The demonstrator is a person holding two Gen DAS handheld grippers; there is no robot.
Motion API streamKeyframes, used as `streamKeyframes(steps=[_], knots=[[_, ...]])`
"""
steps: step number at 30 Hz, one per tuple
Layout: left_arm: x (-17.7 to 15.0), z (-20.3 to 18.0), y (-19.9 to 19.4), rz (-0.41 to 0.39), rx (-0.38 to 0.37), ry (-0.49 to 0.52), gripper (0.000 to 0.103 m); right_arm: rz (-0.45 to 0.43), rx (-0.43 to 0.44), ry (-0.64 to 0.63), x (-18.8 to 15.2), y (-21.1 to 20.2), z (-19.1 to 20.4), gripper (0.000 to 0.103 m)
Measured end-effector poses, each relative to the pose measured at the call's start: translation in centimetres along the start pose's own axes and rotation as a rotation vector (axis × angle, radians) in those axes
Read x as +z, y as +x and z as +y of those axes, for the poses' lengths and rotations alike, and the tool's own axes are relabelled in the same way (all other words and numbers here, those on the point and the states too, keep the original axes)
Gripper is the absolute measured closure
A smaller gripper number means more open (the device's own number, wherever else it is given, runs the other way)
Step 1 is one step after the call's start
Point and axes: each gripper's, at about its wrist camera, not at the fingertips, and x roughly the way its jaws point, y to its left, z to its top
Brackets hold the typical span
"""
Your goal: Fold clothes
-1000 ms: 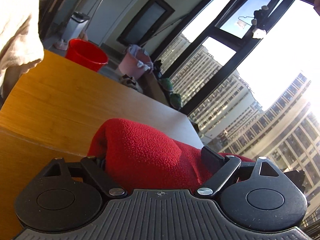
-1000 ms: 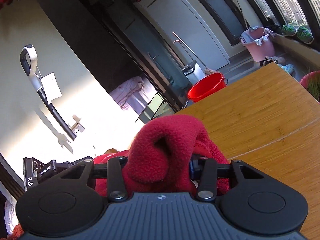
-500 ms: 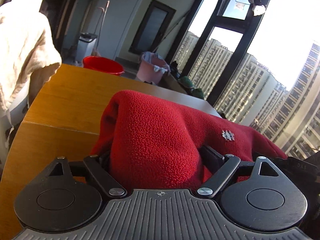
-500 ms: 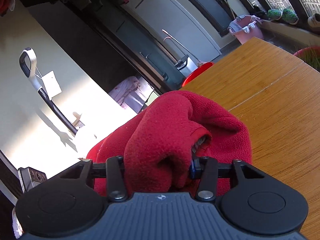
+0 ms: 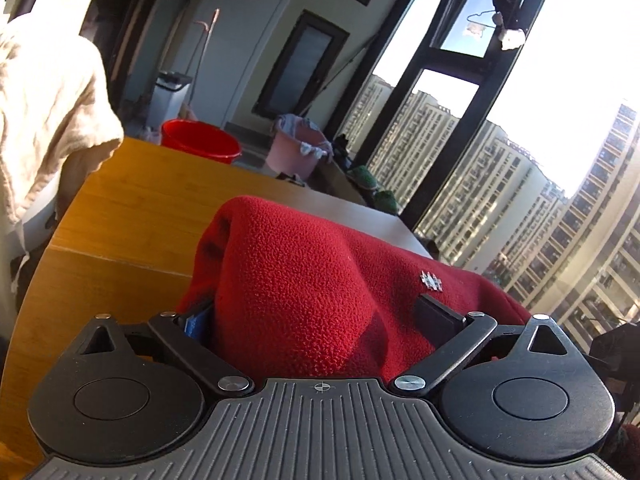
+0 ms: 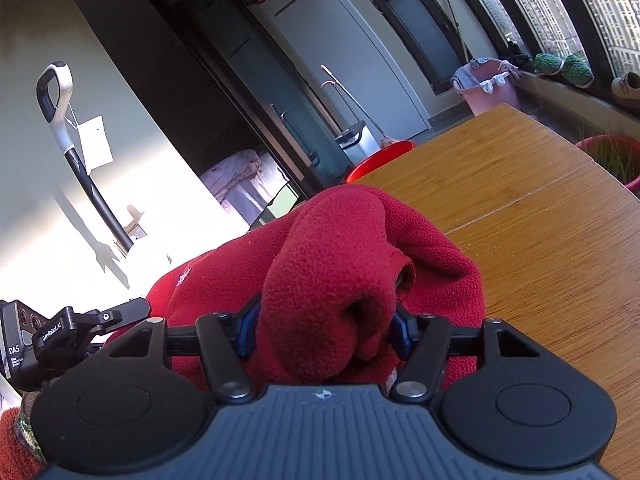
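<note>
A red fleece garment (image 5: 304,288) with a small white logo lies bunched on the wooden table (image 5: 140,208). My left gripper (image 5: 316,312) straddles one bunched end; its jaws are opening and stand wide, and the fleece sits loosely between them. In the right wrist view another thick fold of the red fleece (image 6: 336,272) fills the space between the blue pads (image 6: 246,330) of my right gripper (image 6: 324,328), whose jaws are also opening. The left gripper's body (image 6: 60,328) shows at the far left of that view, beside the garment.
A cream cloth (image 5: 48,120) hangs at the table's left edge. Beyond the table stand a red bucket (image 5: 200,146) and a pink basket (image 5: 296,152). A red pot of grass (image 6: 612,156) sits past the right edge. Bare wood (image 6: 540,208) stretches ahead of the garment.
Both grippers' jaws have widened around the fleece, and the right one's blue pads now show. The garment has come down and spread lower on the table as both hands shifted.
</note>
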Motion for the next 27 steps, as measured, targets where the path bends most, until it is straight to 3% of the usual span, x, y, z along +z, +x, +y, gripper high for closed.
streamKeyframes(steps=[4, 9, 11, 12, 15, 20, 23, 27], knots=[[-0.1, 1.6, 2.3, 0.061, 0.026, -0.051, 0.003, 0.016, 0.021, 0.012, -0.1, 0.4, 0.0, 0.025], [-0.2, 2.7, 3.7, 0.065, -0.041, -0.109, 0.006, 0.043, 0.032, -0.024, 0.3, 1.9, 0.4, 0.017], [0.3, 2.9, 4.5, 0.067, -0.068, -0.127, 0.013, 0.052, 0.051, -0.034, 1.1, 3.0, 0.5, 0.024], [0.7, 3.1, 5.1, 0.068, -0.081, -0.145, 0.016, 0.054, 0.064, -0.035, 1.6, 3.6, 0.5, 0.038], [3.3, 3.1, 6.4, 0.042, -0.093, -0.165, 0.026, 0.039, 0.071, -0.057, 4.1, 5.1, 1.3, 0.060], [6.0, 0.1, 4.1, -0.059, -0.136, -0.023, 0.031, -0.037, 0.110, -0.114, 7.1, 4.3, 2.8, 0.063], [4.3, -0.6, 2.2, -0.063, -0.140, 0.021, 0.030, -0.037, 0.138, -0.085, 6.0, 2.8, 1.9, 0.063], [-0.9, -0.3, 2.5, 0.016, -0.033, 0.086, 0.026, 0.024, 0.082, -0.030, 1.3, 2.0, -0.5, 0.060]])
